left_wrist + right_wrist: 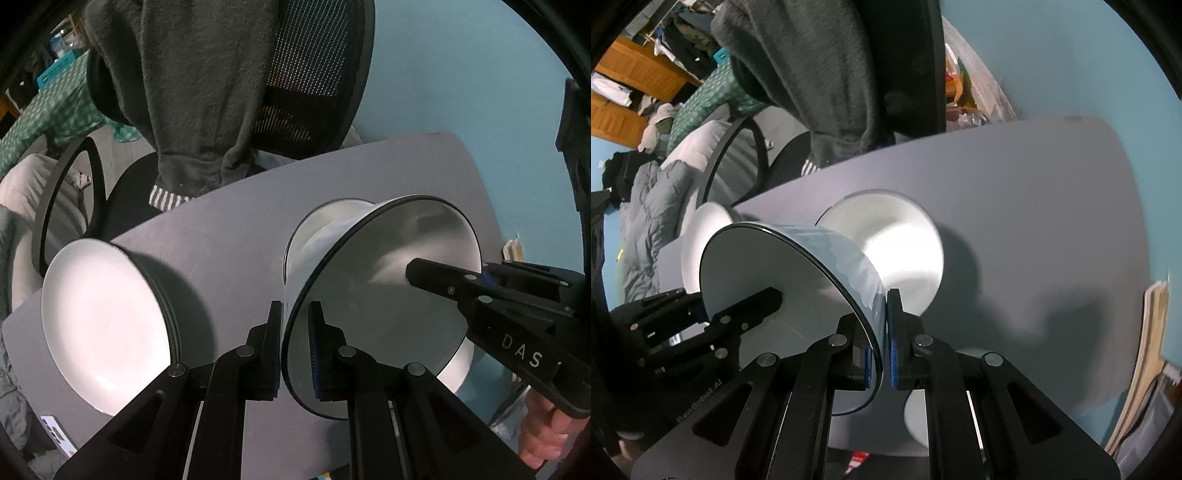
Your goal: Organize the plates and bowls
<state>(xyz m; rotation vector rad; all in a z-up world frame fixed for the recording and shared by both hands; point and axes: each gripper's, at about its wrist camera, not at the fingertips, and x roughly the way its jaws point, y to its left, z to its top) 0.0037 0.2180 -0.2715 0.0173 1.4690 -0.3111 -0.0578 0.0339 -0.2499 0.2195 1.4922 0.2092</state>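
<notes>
Bowl [388, 295], mouth up, gripped by both rim-straddling grippers.

Bowl [388, 295] held over table [229, 236], between two grippers. Left gripper [295, 332] clamps bowl's near rim, one finger inside, one outside. Right gripper [476, 284] clamps opposite rim from right. Second bowl [325, 218] just behind held bowl, on table. Stack of plates [107, 328] left of bowls, near table's left edge. Phone [59, 435] near stack, at table's near-left corner. Chair [314, 74] behind table, garment [184, 92] draped over its back.
</notes>
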